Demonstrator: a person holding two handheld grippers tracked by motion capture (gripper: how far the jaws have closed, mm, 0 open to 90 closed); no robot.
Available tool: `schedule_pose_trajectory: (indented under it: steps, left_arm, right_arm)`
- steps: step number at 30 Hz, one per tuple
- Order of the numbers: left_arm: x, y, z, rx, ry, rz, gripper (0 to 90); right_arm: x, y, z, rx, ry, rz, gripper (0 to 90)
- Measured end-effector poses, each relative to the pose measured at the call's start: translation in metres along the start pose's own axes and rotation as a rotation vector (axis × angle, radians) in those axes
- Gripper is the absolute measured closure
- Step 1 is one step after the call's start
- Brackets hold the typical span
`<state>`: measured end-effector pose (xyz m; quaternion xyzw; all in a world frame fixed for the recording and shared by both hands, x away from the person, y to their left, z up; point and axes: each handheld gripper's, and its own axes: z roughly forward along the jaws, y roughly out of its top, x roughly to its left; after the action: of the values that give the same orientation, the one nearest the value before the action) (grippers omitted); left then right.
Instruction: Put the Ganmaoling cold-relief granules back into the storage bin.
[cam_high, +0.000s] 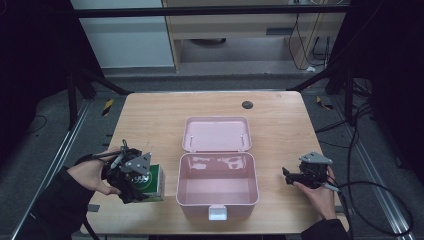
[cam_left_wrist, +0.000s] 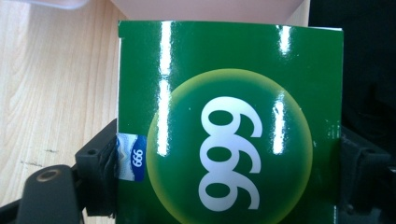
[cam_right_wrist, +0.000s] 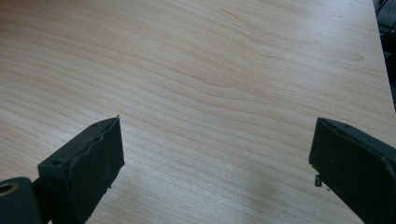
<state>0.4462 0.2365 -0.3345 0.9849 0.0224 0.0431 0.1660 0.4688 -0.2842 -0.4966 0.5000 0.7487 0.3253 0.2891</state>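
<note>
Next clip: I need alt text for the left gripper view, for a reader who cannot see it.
A glossy green box printed with white digits in a pale-ringed circle sits clamped between the black jaws of the left hand-held gripper. Light wooden table lies to its left, and part of a pink case shows behind the box along the top.

One green carton (cam_high: 152, 181) stands on the tabletop (cam_high: 280, 115). One pink box (cam_high: 217, 187) sits there too, with its one hinged lid (cam_high: 217, 134) open and one white latch (cam_high: 217, 213) at the front. There are two hand-held grippers: the left hand-held gripper (cam_high: 131, 176) and the right hand-held gripper (cam_high: 287, 175).
</note>
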Motion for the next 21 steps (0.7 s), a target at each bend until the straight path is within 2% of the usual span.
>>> schedule_pose_trajectory:
  steps: [12,21]
  left_arm:
    - [0.003,0.018,-0.018,-0.022,0.009,0.024,14.6]
    - [0.005,0.028,-0.025,-0.039,0.007,0.022,14.7]
  right_arm:
    - [0.0,0.0,0.0,0.002,0.003,-0.001,3.5]
    - [0.0,0.0,0.001,0.002,0.006,-0.002,3.5]
